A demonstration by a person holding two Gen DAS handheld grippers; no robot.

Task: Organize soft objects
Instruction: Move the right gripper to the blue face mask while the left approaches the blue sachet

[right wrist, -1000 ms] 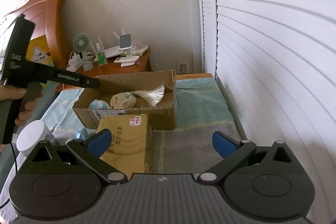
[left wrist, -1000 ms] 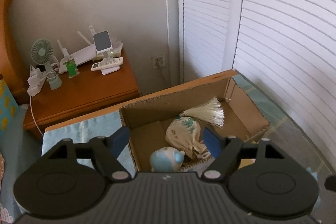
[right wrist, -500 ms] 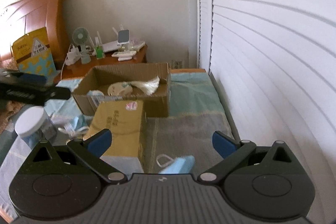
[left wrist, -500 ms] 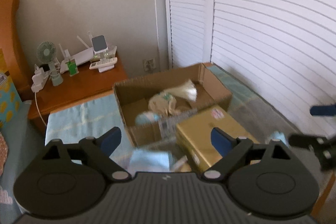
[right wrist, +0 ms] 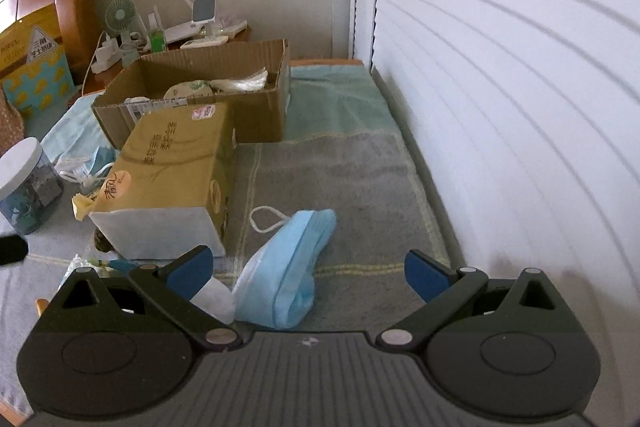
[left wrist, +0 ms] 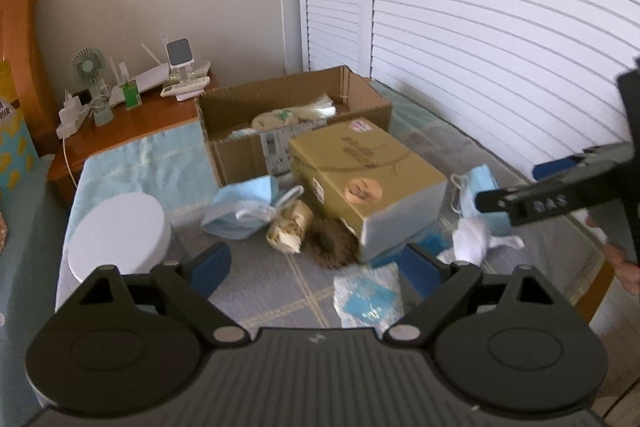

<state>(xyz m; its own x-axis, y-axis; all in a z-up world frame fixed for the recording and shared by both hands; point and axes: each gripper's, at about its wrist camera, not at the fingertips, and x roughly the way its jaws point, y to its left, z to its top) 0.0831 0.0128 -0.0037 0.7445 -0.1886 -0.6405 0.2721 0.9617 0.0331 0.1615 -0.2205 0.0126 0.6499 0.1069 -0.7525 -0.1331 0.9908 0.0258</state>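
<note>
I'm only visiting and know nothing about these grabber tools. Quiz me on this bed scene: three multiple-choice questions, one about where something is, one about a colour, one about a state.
1. Where does the tasselled cream pouch lie?
A. on the nightstand
B. inside the open cardboard box
C. on the jar's lid

2. What colour is the face mask nearest the right gripper?
A. light blue
B. red
C. black

3. How do the left gripper's jaws stand?
A. clamped on the jar
B. clamped on a mask
C. open, holding nothing

Answers:
1 B: the pouch and its tassel show above the box's front wall.
2 A: it is pale blue with a white ear loop.
3 C: the blue pads stand apart over bare blanket.
</note>
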